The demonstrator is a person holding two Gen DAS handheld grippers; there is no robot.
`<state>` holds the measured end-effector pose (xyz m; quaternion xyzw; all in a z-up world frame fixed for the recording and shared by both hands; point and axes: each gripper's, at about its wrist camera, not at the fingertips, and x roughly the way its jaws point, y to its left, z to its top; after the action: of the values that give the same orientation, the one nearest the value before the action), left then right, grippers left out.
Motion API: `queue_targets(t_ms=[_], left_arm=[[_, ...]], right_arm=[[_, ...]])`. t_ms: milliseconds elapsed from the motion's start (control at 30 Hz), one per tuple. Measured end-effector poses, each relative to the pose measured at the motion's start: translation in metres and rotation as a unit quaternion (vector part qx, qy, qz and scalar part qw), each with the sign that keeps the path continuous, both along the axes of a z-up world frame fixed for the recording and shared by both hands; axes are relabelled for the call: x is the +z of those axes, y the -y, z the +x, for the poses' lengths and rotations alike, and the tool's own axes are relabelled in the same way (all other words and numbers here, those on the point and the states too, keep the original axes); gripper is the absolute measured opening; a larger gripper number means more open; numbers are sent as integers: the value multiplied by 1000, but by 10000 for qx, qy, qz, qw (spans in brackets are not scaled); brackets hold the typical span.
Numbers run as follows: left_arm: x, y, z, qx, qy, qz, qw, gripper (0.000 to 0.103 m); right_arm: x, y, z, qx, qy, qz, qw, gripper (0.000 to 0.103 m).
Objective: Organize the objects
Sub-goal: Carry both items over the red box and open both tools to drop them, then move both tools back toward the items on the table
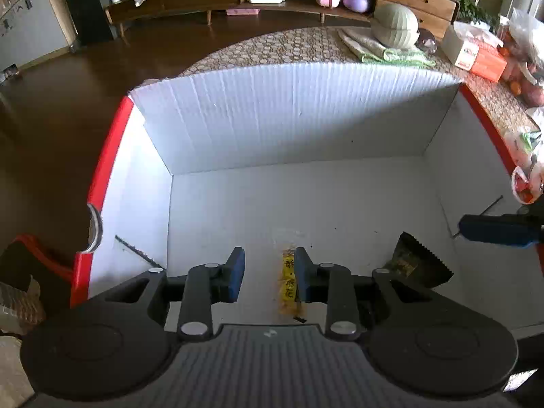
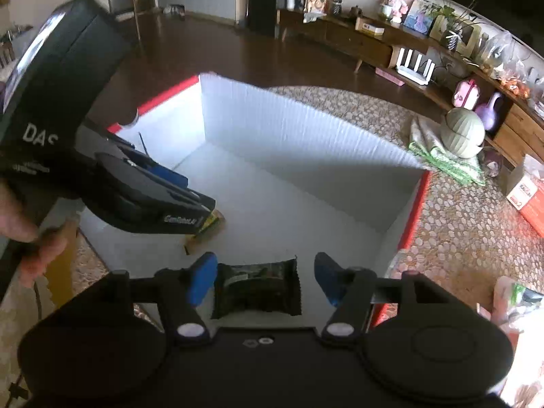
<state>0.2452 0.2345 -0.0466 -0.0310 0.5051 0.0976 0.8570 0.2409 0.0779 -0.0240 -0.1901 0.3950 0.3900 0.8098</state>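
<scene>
A white cardboard box (image 1: 289,119) with a red rim stands open on the table, and both grippers reach into it. My left gripper (image 1: 268,273) is open; a yellow snack packet (image 1: 288,284) lies on the box floor against its right pad, with the left pad well clear. In the right wrist view the left gripper (image 2: 195,197) hovers over that yellow packet (image 2: 209,227). My right gripper (image 2: 265,278) is open around a dark green packet (image 2: 258,289) lying flat on the floor, with a gap at its right pad. The dark packet (image 1: 420,267) also shows in the left wrist view, below a blue right finger (image 1: 493,229).
The box sits on a table with a patterned cloth (image 2: 459,224). Beyond it lie a folded green cloth (image 1: 387,51), a pale green melon-shaped lidded pot (image 1: 394,25) and an orange tissue box (image 1: 476,56). Bags of food (image 1: 525,156) crowd the right edge. A hand (image 2: 23,224) holds the left gripper.
</scene>
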Motion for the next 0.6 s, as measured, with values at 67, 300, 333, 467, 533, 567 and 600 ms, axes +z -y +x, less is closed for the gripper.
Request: queue_targets(t_ms=[67,300,333,467,533,567,600], left_arm=[[5,2,-2,17,117,-1,9999,30],[25,15,-20,78,463,0,9989,30],[29,18,-23,73,523,-5,9986,30],[45,34,-37,-1,802,90,9967,30],[53,43,-45,-44,944,122,9954,30],[57,47,-49,-77,1009,131,9948,30],[61,53,-54,-115,1077,141,9940,30]], right_arm=[[4,4,-2,-4,5,65,10000,63],[30,36,-17,-73,66,457,9989,66],[33,40,-19,-72,78,497,9987,66],[44,62,-32,-126,180,645,9977,67],[48,73,-39,-137,193,737,9970,67],[50,79,-42,-164,225,767,9967,67],[53,92,-50,-215,271,837,9959,67]])
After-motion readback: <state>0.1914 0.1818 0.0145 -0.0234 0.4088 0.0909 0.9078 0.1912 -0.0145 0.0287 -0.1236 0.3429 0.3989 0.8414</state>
